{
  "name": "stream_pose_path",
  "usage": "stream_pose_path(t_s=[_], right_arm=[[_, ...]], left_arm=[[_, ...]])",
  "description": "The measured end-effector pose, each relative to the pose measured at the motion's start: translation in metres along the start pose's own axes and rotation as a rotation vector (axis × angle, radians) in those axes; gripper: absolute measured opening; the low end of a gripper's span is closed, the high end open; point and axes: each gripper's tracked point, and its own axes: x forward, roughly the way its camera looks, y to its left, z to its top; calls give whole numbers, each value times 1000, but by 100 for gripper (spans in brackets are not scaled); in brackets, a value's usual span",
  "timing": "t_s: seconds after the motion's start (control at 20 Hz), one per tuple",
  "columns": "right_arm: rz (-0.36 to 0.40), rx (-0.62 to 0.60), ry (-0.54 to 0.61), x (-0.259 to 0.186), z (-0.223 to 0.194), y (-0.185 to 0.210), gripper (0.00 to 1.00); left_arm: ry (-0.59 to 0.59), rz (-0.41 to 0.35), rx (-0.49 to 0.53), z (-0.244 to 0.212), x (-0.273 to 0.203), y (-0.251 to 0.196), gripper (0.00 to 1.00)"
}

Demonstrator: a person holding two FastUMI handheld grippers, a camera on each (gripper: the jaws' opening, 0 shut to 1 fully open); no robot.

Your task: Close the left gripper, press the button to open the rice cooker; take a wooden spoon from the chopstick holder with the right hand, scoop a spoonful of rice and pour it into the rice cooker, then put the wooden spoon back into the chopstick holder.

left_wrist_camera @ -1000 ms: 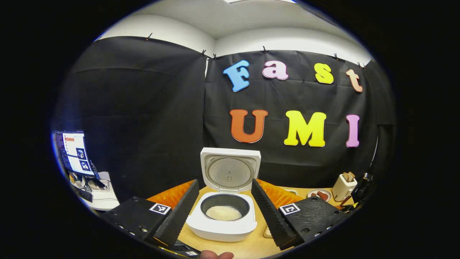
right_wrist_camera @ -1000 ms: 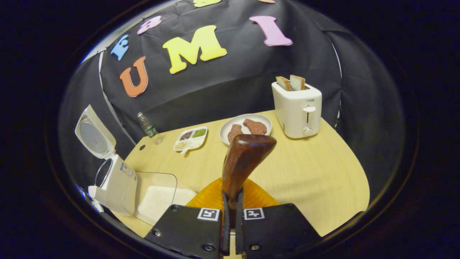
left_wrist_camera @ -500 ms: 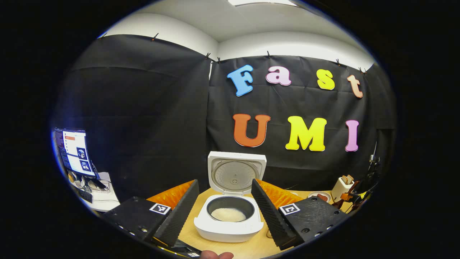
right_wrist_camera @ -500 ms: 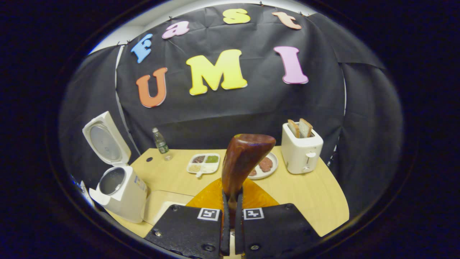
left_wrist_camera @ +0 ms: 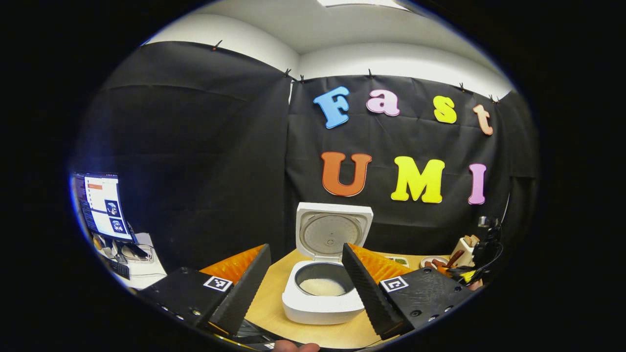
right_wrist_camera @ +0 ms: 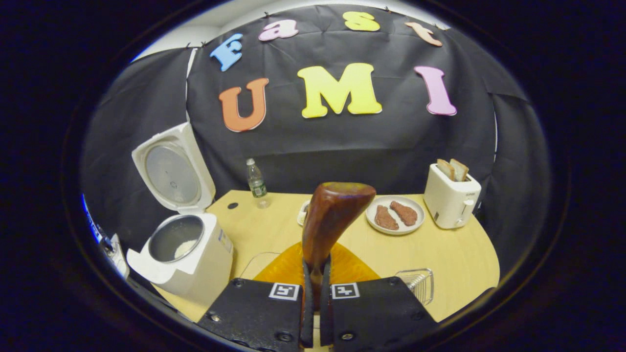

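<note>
My right gripper [right_wrist_camera: 315, 274] is shut on the handle of a dark wooden spoon [right_wrist_camera: 335, 215], whose bowl stands upright in front of the camera. The white rice cooker [right_wrist_camera: 188, 266] stands open to its left with the lid [right_wrist_camera: 172, 171] raised and some rice in the pot. A wire chopstick holder [right_wrist_camera: 414, 284] sits on the table just right of that gripper. In the left gripper view my left gripper [left_wrist_camera: 305, 249] is open, and the open cooker [left_wrist_camera: 318, 308] with white rice [left_wrist_camera: 322, 287] lies between and beyond its fingers. The right gripper [left_wrist_camera: 472, 266] appears far right.
On the wooden table [right_wrist_camera: 455, 254] stand a white toaster [right_wrist_camera: 452, 198] with bread, a plate of meat [right_wrist_camera: 395, 215] and a water bottle [right_wrist_camera: 256, 183]. A clear container's rim [right_wrist_camera: 257, 259] peeks out beside the cooker. A monitor [left_wrist_camera: 100, 205] is off to the left.
The right gripper has swung with the spoon, so the cooker sits nearer and the rice container has slid under its view. The left gripper drifted left; the cooker moved right in its view.
</note>
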Motion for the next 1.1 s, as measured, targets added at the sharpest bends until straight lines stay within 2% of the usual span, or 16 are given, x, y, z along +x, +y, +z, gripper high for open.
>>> stream_pose_path(t_s=[0.25,0.45,0.8,1.1], right_arm=[[-146,-140,36,21,-39,-10,11],[-183,-125,73,30,-67,-4,11],[-7,145,106,46,-76,55,11],[79,410,117,49,-74,72,11]], left_arm=[[16,0,29,-6,-2,12,94],[55,-7,36,-15,0,21,94],[106,-28,40,-25,3,31,94],[123,-30,59,-29,2,33,94]])
